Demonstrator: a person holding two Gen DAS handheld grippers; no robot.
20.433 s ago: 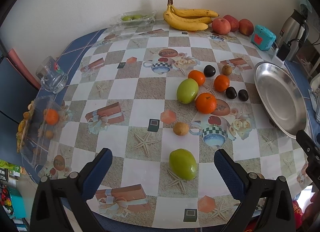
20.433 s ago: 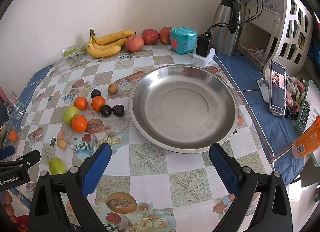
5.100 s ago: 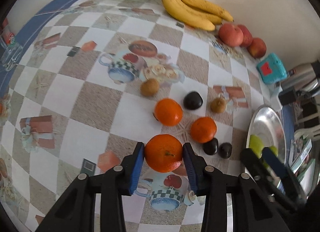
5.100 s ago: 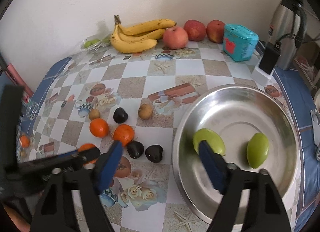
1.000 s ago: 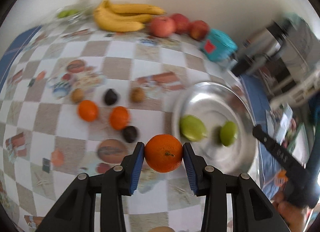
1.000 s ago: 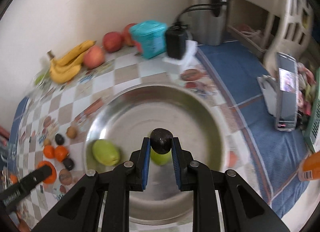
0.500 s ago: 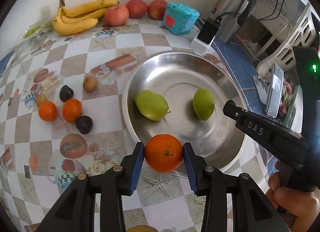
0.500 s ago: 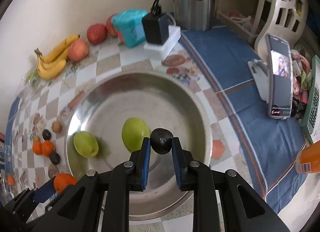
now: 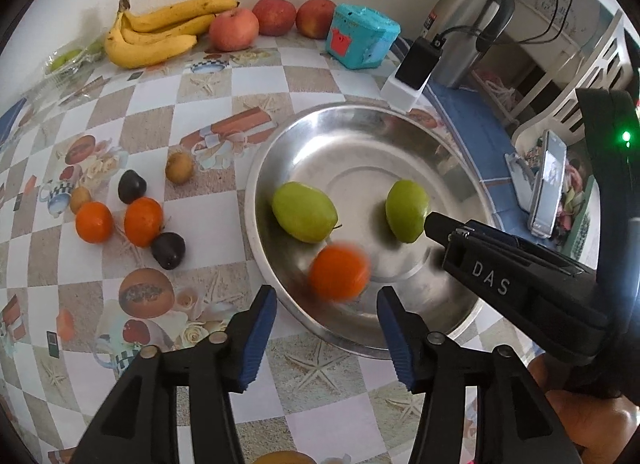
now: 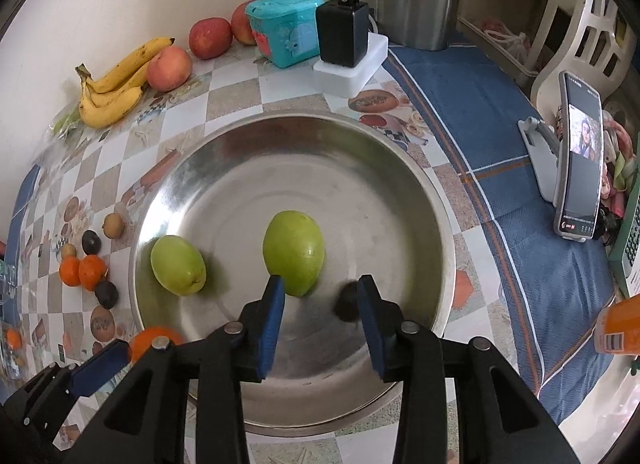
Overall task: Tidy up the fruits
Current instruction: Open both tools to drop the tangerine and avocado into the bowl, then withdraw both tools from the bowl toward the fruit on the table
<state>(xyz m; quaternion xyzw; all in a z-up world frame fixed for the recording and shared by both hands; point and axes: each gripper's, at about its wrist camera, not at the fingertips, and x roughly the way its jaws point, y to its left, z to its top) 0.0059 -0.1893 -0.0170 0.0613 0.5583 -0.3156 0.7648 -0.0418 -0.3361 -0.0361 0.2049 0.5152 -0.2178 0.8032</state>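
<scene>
A steel bowl (image 9: 360, 132) (image 10: 304, 144) holds two green fruits (image 9: 304, 211) (image 9: 406, 210) (image 10: 293, 252) (image 10: 178, 265). My left gripper (image 9: 326, 328) is open just above the bowl's near rim. A blurred orange (image 9: 339, 272) is below it inside the bowl, free of the pads; it also shows at the bowl's left rim (image 10: 154, 338). My right gripper (image 10: 320, 316) is open over the bowl. A blurred dark fruit (image 10: 347, 302) lies in the bowl by its right pad (image 10: 372, 328).
Two oranges (image 9: 94, 222) (image 9: 143, 221), two dark fruits (image 9: 168, 250) (image 9: 131, 186) and two small brown fruits (image 9: 180, 167) (image 9: 80, 199) lie left of the bowl. Bananas (image 9: 160, 34), apples (image 9: 234, 28), a teal box (image 9: 362, 42), a kettle (image 9: 472, 28) and a phone (image 10: 578, 160) stand around.
Both grippers opened. The orange left the left gripper and the dark fruit left the right gripper; both dropped into the bowl and are blurred in motion.
</scene>
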